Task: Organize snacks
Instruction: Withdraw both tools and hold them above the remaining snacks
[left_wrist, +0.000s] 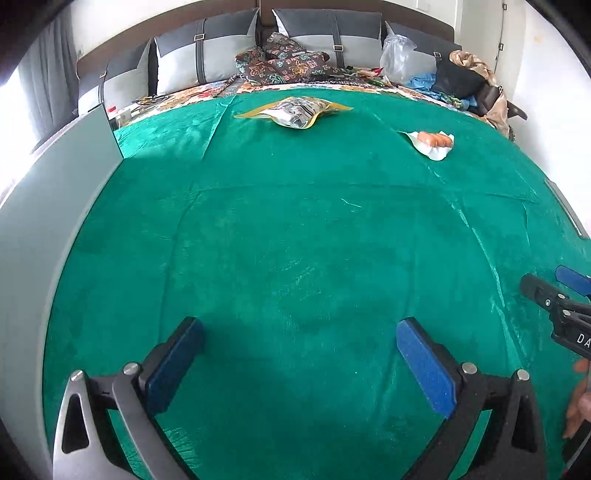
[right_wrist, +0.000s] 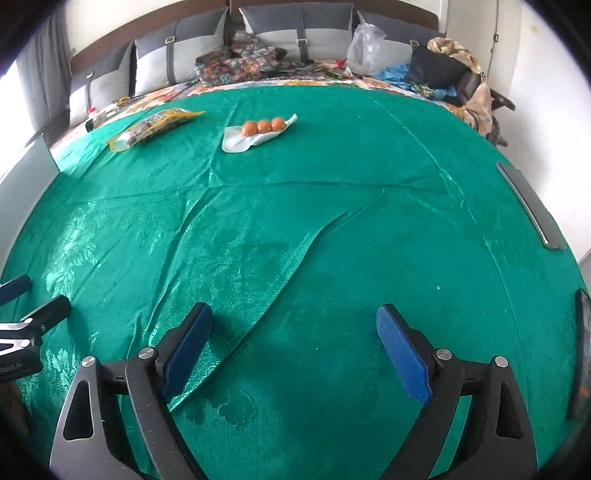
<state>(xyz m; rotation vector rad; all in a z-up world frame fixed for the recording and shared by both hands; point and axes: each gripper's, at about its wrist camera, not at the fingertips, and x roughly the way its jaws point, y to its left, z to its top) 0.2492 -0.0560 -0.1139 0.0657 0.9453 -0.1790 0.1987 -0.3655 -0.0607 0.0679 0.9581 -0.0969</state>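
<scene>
Green cloth (right_wrist: 332, 221) on bed w/ pillows (right_wrist: 177, 62) behind; left claw (left_wrist: 299, 354), right claw (right_wrist: 295, 343) wide, prob. empty.

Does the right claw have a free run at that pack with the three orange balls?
Probably yes. The right claw is open and empty, and only bare green cloth lies between it and the pack. It is far off, so a long reach.

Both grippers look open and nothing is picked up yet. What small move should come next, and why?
Probably reach the right gripper forward toward the pack of three brown balls. Both it and the left gripper are open and empty, hovering over bare green cloth. The pack lies far ahead, almost in line with the right gripper, with the yellow-edged snack bag apart on its left.
</scene>
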